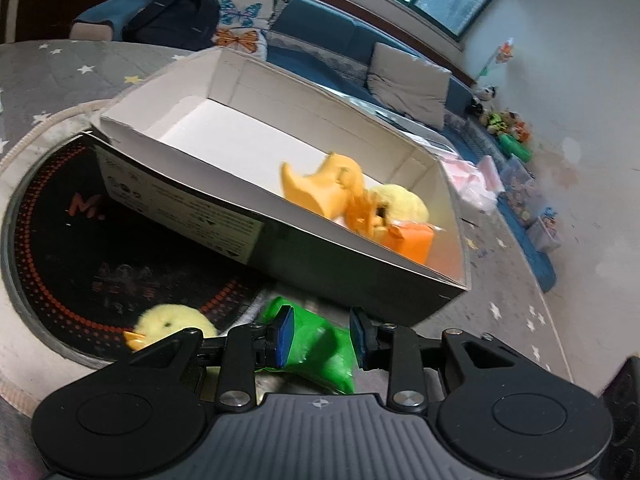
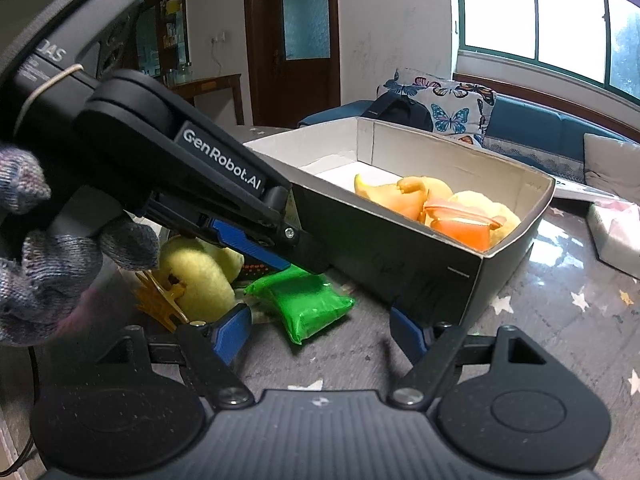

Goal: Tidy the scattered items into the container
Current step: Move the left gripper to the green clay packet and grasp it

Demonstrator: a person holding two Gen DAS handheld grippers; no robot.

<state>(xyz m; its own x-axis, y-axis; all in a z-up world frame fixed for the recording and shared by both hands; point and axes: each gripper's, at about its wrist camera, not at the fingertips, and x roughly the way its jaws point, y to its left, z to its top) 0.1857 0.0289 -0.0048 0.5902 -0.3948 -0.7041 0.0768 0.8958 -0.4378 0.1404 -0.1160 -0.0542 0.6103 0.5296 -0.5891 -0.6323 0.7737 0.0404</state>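
Observation:
A black cardboard box (image 1: 192,216) (image 2: 400,256) with a white inside holds orange duck toys (image 1: 320,188) (image 2: 404,196) and a yellow plush (image 1: 404,204). A green packet (image 1: 316,344) (image 2: 312,300) lies on the table in front of the box. My left gripper (image 1: 322,334) (image 2: 314,266) points down over it, pads either side of the packet and easing apart, not pressing. My right gripper (image 2: 320,328) stands open just short of the packet with nothing between its fingers. A yellow plush chick (image 1: 172,322) (image 2: 200,276) lies left of the packet.
A round black mat (image 1: 60,240) lies under the box's left end. A gloved hand (image 2: 40,264) holds the left gripper. A white and pink bag (image 2: 616,232) sits at the right. A blue sofa (image 1: 328,36) with cushions and a dark backpack (image 1: 176,12) stands behind.

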